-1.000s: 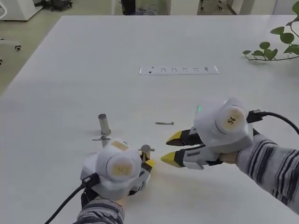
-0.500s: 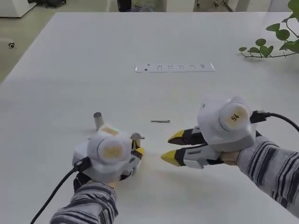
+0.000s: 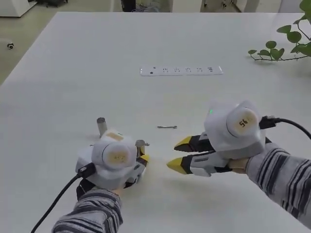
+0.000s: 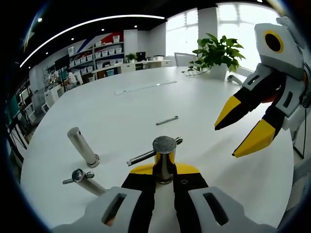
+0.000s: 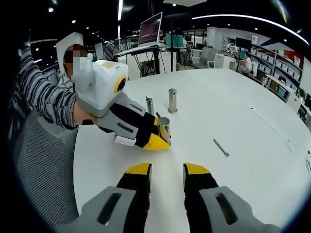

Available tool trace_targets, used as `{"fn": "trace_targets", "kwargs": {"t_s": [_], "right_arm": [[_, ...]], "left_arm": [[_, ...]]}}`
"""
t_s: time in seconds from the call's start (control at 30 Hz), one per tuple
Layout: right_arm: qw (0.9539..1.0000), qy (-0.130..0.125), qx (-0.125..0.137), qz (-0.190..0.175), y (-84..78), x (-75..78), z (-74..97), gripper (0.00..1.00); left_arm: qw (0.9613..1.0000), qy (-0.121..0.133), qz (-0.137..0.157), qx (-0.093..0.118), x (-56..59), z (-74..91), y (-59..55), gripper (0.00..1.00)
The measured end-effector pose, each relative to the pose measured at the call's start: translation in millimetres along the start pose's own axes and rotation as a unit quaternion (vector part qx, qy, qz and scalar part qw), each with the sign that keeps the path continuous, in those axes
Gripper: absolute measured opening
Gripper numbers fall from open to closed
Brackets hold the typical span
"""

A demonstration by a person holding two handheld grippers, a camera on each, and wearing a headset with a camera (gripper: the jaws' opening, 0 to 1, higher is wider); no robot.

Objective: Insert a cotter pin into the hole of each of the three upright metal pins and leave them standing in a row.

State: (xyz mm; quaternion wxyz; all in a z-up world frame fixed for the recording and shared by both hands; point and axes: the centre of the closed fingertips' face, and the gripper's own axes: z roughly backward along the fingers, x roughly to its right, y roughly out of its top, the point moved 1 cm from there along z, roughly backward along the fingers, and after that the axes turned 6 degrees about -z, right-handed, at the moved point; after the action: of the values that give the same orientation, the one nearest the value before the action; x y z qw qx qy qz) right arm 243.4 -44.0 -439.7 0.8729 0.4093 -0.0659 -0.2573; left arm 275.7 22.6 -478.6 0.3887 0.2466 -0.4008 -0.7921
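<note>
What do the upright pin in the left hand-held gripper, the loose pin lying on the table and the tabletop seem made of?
Upright pin in the left hand-held gripper: likely steel, polished; silver-grey with bright reflections. Loose cotter pin: probably thin metal, grey, slightly shiny. Tabletop: smooth matte white, perhaps laminate; the look leaves it open.

White bodies, black jaws, yellow tips on left gripper (image 3: 144,158) and right gripper (image 3: 178,154) — silver metal pin (image 4: 164,151), grey-striped sleeve (image 3: 284,174), white table (image 3: 121,43).
</note>
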Motion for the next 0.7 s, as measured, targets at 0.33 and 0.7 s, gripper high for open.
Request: {"fn": "trace_targets", "kwargs": {"t_s": [0.33, 0.7], "right_arm": [[1.0000, 0.002, -0.004, -0.004, -1.5, -2.5, -1.4, 0.23], [0.9997, -0.010, -0.009, -0.022, -8.8, 1.4, -2.0, 0.24]], "left_arm": [[1.0000, 0.004, 0.005, 0.001, 0.2, 0.0, -0.5, 0.10], [0.9995, 0.013, 0.026, -0.016, 0.1, 9.6, -12.2, 0.20]]}}
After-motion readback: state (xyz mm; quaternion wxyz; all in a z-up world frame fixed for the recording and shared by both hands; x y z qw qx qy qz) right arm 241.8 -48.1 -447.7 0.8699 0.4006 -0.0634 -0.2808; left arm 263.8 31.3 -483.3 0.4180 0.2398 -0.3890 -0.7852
